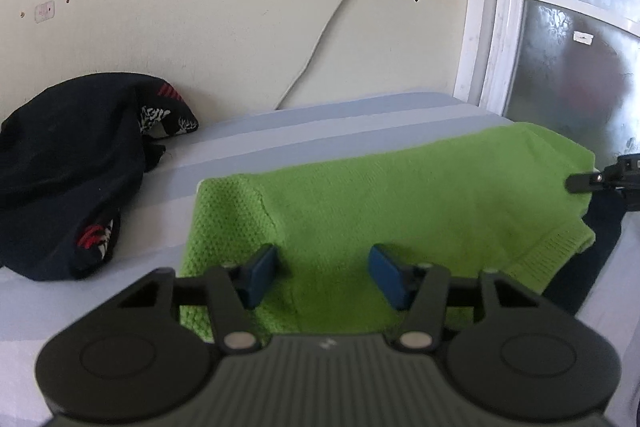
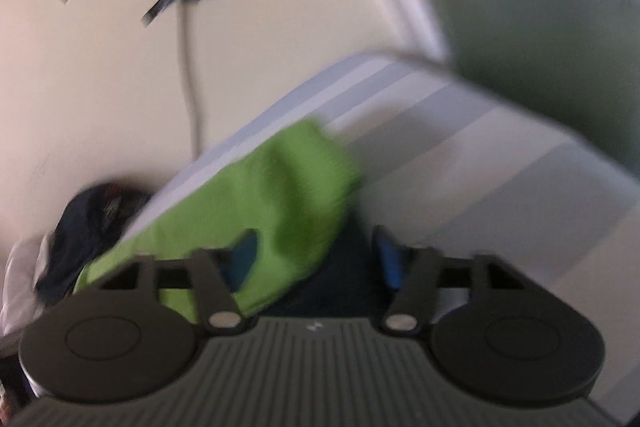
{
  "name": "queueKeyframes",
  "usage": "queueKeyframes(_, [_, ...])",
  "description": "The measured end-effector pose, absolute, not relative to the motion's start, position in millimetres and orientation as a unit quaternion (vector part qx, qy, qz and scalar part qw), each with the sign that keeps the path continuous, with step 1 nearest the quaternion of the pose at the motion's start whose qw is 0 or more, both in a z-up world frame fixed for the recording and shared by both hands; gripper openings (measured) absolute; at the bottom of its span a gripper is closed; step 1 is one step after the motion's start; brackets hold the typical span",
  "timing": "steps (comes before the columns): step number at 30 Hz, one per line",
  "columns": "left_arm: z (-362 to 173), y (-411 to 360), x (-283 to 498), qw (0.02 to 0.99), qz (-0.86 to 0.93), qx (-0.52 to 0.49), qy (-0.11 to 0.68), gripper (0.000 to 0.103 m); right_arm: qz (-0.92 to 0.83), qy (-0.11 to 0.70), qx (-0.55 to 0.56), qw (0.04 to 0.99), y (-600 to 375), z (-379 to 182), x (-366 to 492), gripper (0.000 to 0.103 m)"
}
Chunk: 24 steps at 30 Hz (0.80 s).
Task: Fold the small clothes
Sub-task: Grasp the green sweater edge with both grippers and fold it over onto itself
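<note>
A bright green knitted garment (image 1: 400, 195) lies spread on the striped bed (image 1: 320, 131). My left gripper (image 1: 324, 273) hovers over its near edge with its blue pads well apart. The cloth lies flat beneath them, not pinched. At the garment's far right edge a black finger (image 1: 580, 182) of my right gripper shows. In the blurred right wrist view the green garment (image 2: 280, 187) bunches beside the left pad of my right gripper (image 2: 316, 259). Dark cloth (image 2: 344, 267) fills the gap to the right pad, so those jaws stand apart too.
A heap of dark navy clothes (image 1: 68, 167) with red and white print sits at the left against the wall and shows as the dark heap (image 2: 92, 223) in the other view. A grey cable (image 1: 320, 43) taped to the wall runs down behind the bed. A white door frame (image 1: 496, 7) stands at right.
</note>
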<state>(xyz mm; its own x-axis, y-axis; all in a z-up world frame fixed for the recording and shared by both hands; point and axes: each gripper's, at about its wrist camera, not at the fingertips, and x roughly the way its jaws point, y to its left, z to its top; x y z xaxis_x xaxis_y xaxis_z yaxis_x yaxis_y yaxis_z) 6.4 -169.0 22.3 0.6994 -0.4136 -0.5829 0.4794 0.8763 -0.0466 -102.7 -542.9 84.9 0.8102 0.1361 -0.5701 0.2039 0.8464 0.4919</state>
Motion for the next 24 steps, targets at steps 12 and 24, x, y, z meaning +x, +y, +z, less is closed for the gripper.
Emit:
queueKeyframes(12, [79.2,-68.6,-4.6,0.935,-0.240,-0.115,0.233,0.079,0.126,0.243,0.181,0.945,-422.4,200.5,-106.2,0.023])
queueKeyframes(24, [63.2,-20.2,-13.3,0.941,-0.195,-0.120,0.248,0.095,0.239,0.305,-0.210,0.898,-196.4,96.0,-71.4,0.071])
